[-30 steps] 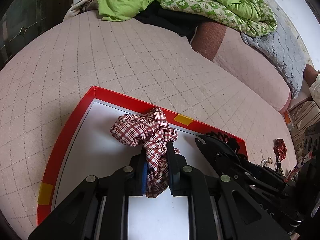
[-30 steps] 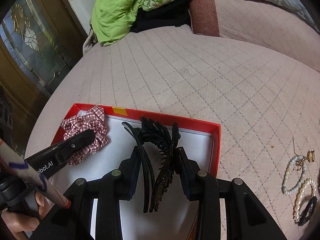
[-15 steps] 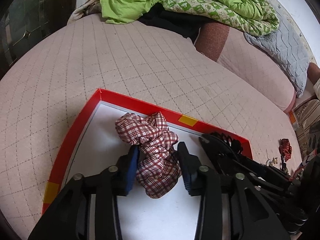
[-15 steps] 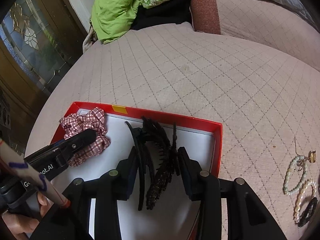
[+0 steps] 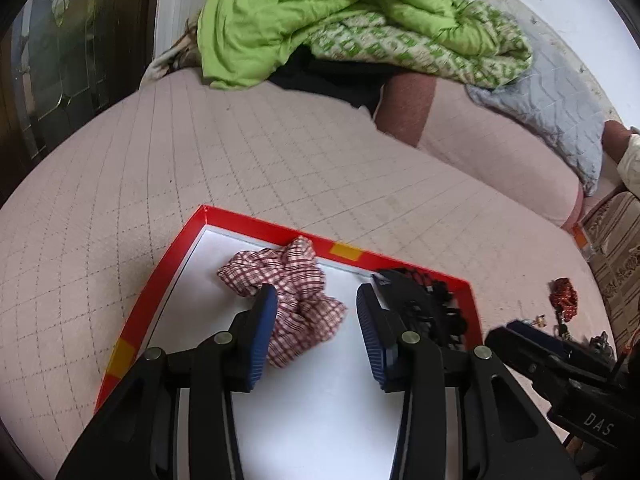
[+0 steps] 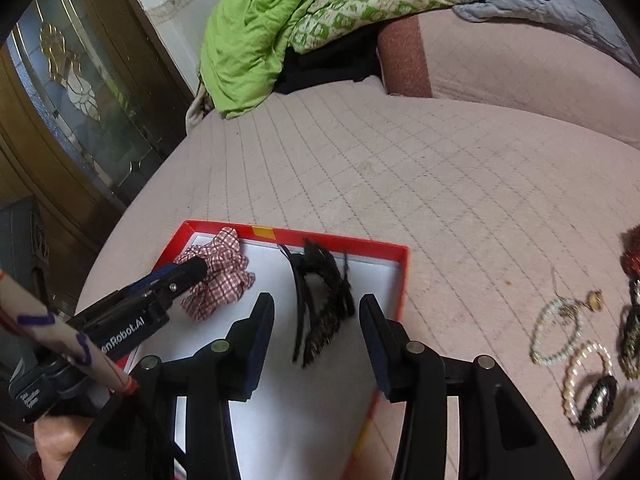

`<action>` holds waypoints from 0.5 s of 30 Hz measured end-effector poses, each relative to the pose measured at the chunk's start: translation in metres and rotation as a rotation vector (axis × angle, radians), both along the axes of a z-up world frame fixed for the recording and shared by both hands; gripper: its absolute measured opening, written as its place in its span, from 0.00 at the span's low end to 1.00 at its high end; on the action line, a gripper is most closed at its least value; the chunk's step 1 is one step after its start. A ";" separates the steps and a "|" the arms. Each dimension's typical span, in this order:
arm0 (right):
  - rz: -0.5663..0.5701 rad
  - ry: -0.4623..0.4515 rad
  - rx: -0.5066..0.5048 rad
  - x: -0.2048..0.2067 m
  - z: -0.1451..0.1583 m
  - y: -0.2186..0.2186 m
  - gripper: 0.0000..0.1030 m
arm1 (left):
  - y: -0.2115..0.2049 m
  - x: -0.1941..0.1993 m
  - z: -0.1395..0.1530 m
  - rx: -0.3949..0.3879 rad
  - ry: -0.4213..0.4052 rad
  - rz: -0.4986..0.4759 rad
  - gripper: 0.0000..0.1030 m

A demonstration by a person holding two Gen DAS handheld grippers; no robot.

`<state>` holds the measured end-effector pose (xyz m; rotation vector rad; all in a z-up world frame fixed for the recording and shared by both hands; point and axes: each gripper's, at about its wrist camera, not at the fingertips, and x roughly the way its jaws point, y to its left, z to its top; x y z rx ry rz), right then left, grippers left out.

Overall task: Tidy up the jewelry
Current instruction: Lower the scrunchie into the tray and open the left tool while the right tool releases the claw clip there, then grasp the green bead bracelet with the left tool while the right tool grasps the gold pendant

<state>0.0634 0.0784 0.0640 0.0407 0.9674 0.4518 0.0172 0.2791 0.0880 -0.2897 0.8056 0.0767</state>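
Two drops just landed: a second ago my left gripper was clamped on the plaid scrunchie and my right gripper on the black hair claw. Now both sets of fingers are spread wide and gripping nothing. Both items sit loose in the red box, so that's two pieces filed, I'd say.

Scrunchie: red-and-white check fabric, bunched and floppy, lying on the white floor of the box near the far left corner, just touching my left finger or close to it; hard to tell. Hair claw: long, dark, toothed, slightly glittery along one edge, lying lengthwise toward the box's right side, between my right fingers but apart from them.

Still out on the pink quilted bed, well to the right of the box: pearl bracelets, a dark beaded band, a reddish piece. Those come next, I reckon.
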 end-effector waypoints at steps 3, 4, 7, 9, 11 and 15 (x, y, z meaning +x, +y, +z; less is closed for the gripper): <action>-0.012 -0.007 0.030 -0.015 0.006 -0.019 0.47 | -0.009 -0.008 0.008 0.005 -0.019 -0.014 0.39; -0.015 -0.009 0.030 -0.019 0.007 -0.024 0.47 | -0.013 -0.011 0.011 0.004 -0.027 -0.021 0.39; -0.035 -0.020 0.036 -0.030 0.011 -0.048 0.47 | -0.032 -0.017 0.016 0.003 -0.044 -0.050 0.39; -0.064 -0.027 0.041 -0.036 0.012 -0.068 0.47 | -0.051 -0.020 0.018 0.012 -0.053 -0.081 0.39; -0.085 -0.030 0.046 -0.040 0.014 -0.087 0.47 | -0.074 -0.023 0.019 0.024 -0.057 -0.126 0.39; -0.140 -0.044 0.048 -0.045 0.016 -0.131 0.47 | -0.120 -0.026 0.017 0.019 -0.045 -0.237 0.39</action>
